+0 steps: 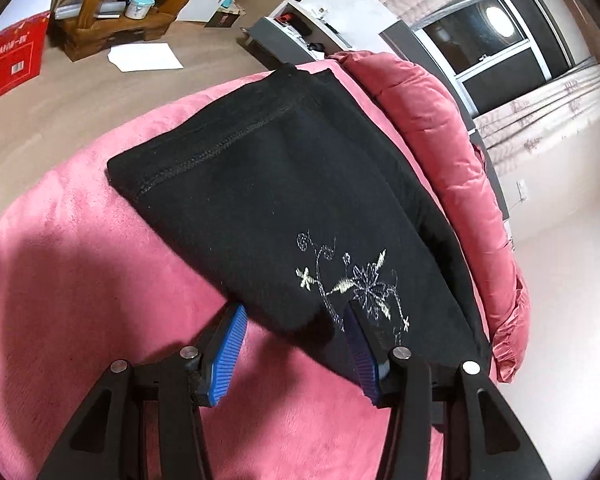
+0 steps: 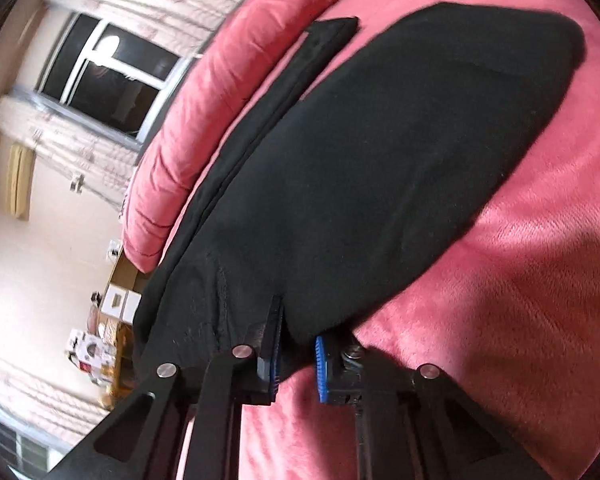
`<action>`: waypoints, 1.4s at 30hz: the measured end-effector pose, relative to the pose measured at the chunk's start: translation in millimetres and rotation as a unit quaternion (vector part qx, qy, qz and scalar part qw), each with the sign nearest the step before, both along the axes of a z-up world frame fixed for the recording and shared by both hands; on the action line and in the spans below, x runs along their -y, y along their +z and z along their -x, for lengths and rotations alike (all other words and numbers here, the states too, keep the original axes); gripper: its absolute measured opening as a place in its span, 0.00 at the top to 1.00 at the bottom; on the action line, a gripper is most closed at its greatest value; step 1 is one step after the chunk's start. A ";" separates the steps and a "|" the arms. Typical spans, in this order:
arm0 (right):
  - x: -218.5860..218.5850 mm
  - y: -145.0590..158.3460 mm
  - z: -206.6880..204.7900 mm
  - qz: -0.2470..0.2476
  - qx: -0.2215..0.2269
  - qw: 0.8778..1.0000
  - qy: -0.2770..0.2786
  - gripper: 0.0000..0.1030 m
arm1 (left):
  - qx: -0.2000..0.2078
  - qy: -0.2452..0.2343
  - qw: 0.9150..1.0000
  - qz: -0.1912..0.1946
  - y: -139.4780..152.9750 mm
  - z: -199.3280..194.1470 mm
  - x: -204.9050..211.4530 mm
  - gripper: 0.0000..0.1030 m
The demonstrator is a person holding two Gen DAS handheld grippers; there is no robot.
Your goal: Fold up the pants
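Observation:
Black pants (image 1: 268,184) lie folded on a pink plush bed cover (image 1: 80,260), with a pale embroidered flower (image 1: 360,284) near their close edge. My left gripper (image 1: 294,320) sits at that edge, its blue pads (image 1: 226,354) wide apart. The pants' corner lies between them and neither pad presses on it. In the right wrist view the pants (image 2: 400,152) stretch away across the bed cover (image 2: 520,280). My right gripper (image 2: 298,332) has its blue pads (image 2: 322,368) close together, pinching a bunched bit of the pants' near edge.
A rolled pink quilt (image 1: 440,152) (image 2: 204,120) runs along the far side of the pants. Past the bed edge the floor holds a red box (image 1: 14,60), a wooden basket (image 1: 100,20) and white paper (image 1: 146,57). A curtained window (image 2: 108,76) is behind.

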State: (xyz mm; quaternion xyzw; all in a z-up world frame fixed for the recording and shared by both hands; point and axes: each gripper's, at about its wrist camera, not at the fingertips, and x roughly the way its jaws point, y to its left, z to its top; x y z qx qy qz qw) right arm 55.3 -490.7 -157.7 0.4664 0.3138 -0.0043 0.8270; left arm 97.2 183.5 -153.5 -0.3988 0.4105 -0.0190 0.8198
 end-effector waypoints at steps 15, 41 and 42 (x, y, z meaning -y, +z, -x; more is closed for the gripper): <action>5.3 -5.7 6.8 -0.006 0.012 1.000 -0.005 0.90 | 0.027 0.007 0.999 -0.033 -4.1 -15.7 3.5 0.49; 2.9 63.4 44.4 0.107 -0.046 0.993 0.008 0.93 | -0.020 -0.054 0.997 -0.053 46.1 48.6 -31.4 0.93; 1.0 61.3 49.8 0.108 -0.050 0.993 0.011 0.93 | -0.026 -0.058 0.996 -0.059 44.3 54.5 -31.1 0.93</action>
